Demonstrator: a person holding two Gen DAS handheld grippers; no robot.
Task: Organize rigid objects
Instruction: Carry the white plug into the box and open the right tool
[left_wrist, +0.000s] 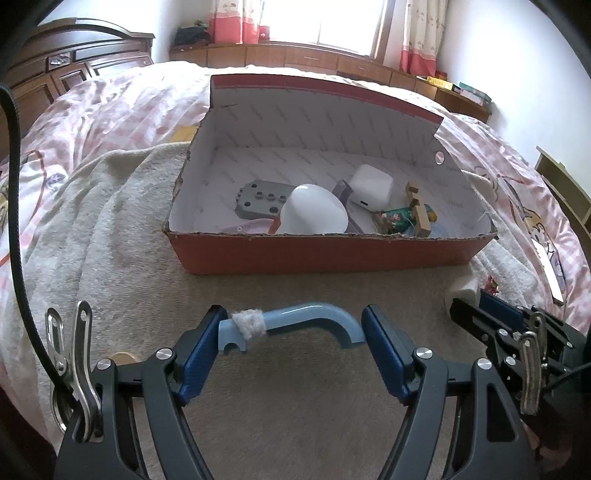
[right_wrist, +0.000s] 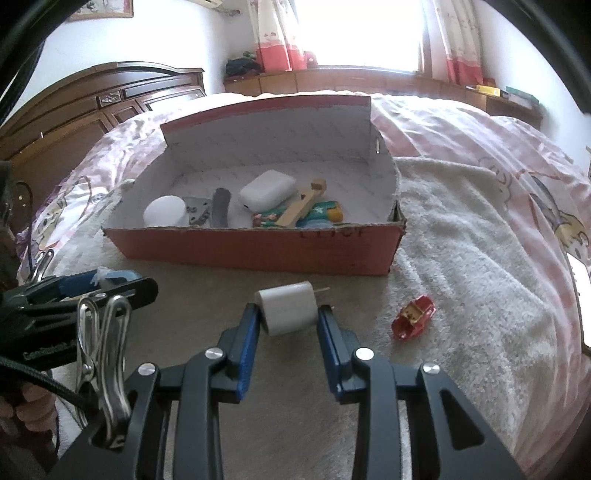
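Fingers: left gripper (left_wrist: 293, 334) clamps a blue curved handle (left_wrist: 306, 319); right gripper (right_wrist: 286, 319) clamps a white charger plug (right_wrist: 288, 312), both just before the red box (right_wrist: 258, 251). Several items already boxed; red toy car (right_wrist: 413, 315) remains on the blanket (right_wrist: 461, 258). Both grippers angled downward.

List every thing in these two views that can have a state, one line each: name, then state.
Red box: lid up, open.
Left claw: closed on the blue curved handle, wide grip.
Right claw: closed on the white plug adapter.
White cup: in box, tipped on its side.
Red toy car: loose on the blanket, outside box.
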